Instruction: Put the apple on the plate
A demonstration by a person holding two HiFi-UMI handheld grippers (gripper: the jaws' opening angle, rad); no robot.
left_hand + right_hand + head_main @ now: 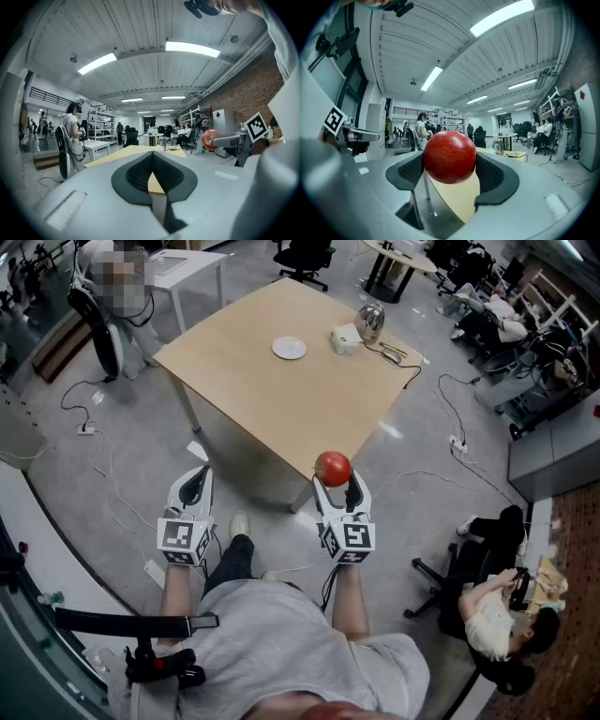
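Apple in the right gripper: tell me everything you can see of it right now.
The apple is round, red, glossy and whole; no stem shows. It is clamped in the air between the dark ribbed pads of the right gripper, one on each side. In the head view it shows by the table's near corner, far from the white plate.

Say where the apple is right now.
In the head view, the apple is clamped in the right gripper, before the table's near corner, far from the plate.
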